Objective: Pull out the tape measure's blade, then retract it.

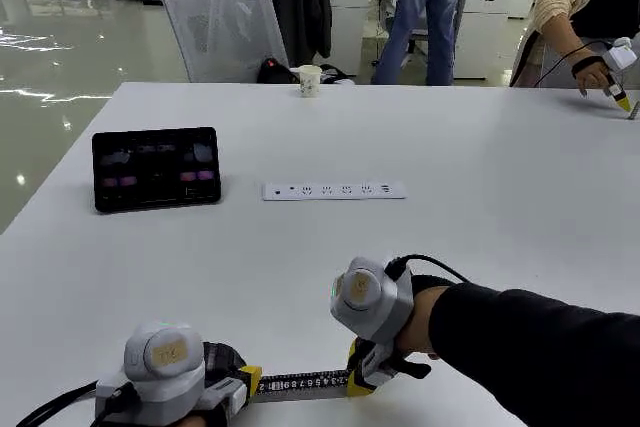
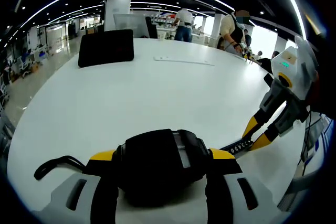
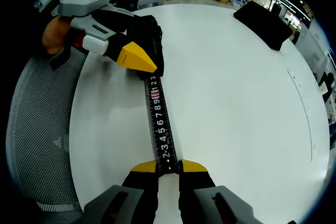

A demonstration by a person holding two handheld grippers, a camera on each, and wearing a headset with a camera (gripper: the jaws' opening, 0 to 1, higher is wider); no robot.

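On the white workbench [image 1: 500, 177], a flat black rectangular tablet [image 1: 155, 167] lies well to the left of the long white power strip [image 1: 335, 190]. Nearer the person than the strip and off its left end, the left gripper [image 1: 238, 384] has its yellow-tipped jaws closed around the black tape measure case [image 2: 157, 166], held low over the bench. From the case a short length of dark blade with pale numerals [image 3: 159, 124] runs rightward. Below the strip's right half, the right gripper [image 3: 168, 167] pinches the blade's free end, its jaws nearly together.
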